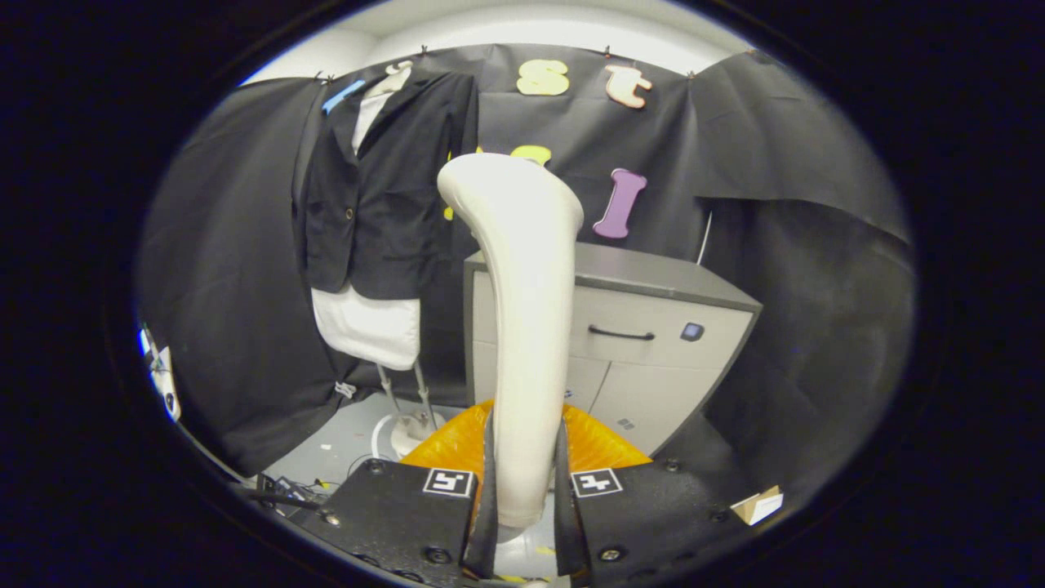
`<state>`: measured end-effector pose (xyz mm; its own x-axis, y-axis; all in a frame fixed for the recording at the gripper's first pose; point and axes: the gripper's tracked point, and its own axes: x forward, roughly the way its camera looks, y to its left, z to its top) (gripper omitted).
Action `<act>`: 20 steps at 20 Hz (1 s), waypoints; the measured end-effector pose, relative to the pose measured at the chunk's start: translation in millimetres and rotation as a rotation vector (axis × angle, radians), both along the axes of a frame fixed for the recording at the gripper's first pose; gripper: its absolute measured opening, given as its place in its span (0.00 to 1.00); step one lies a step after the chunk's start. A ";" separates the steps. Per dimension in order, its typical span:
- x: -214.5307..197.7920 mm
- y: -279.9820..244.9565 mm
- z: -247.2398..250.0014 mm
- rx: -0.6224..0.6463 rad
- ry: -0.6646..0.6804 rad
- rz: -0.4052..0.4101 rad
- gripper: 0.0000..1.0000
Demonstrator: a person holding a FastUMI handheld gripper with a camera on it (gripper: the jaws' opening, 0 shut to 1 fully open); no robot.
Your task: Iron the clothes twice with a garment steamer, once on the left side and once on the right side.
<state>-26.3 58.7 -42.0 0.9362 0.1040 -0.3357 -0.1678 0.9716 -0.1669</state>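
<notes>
Black cloth walls the booth behind everything we see. Our fingers are clenched on the handle of the garment steamer, both pressing its sides, and its long axis runs up and away from us, the head tipped toward the left. Beneath it lies something orange. Beyond stands a grey cabinet. The jacket hangs on a mannequin stand, ahead and left of the steamer head, well apart from it; we judge the coming move goes leftward and forward.
</notes>
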 end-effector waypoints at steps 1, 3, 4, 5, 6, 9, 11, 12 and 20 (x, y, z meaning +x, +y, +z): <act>-7.4 -13.1 3.8 -0.007 -0.021 0.010 0.31; -18.9 -30.8 3.4 -0.009 -0.034 0.035 0.31; -23.3 -38.8 2.8 -0.010 -0.035 0.047 0.31; -26.8 -46.7 2.2 -0.005 -0.034 0.059 0.31; -30.4 -53.8 1.9 0.002 -0.033 0.071 0.31; -38.4 -72.9 -1.2 0.026 -0.025 0.091 0.31; -43.9 -85.2 0.3 0.046 -0.027 0.095 0.31; -47.6 -91.3 2.1 0.047 -0.036 0.097 0.31; -61.8 -107.0 -8.7 0.053 -0.026 0.006 0.31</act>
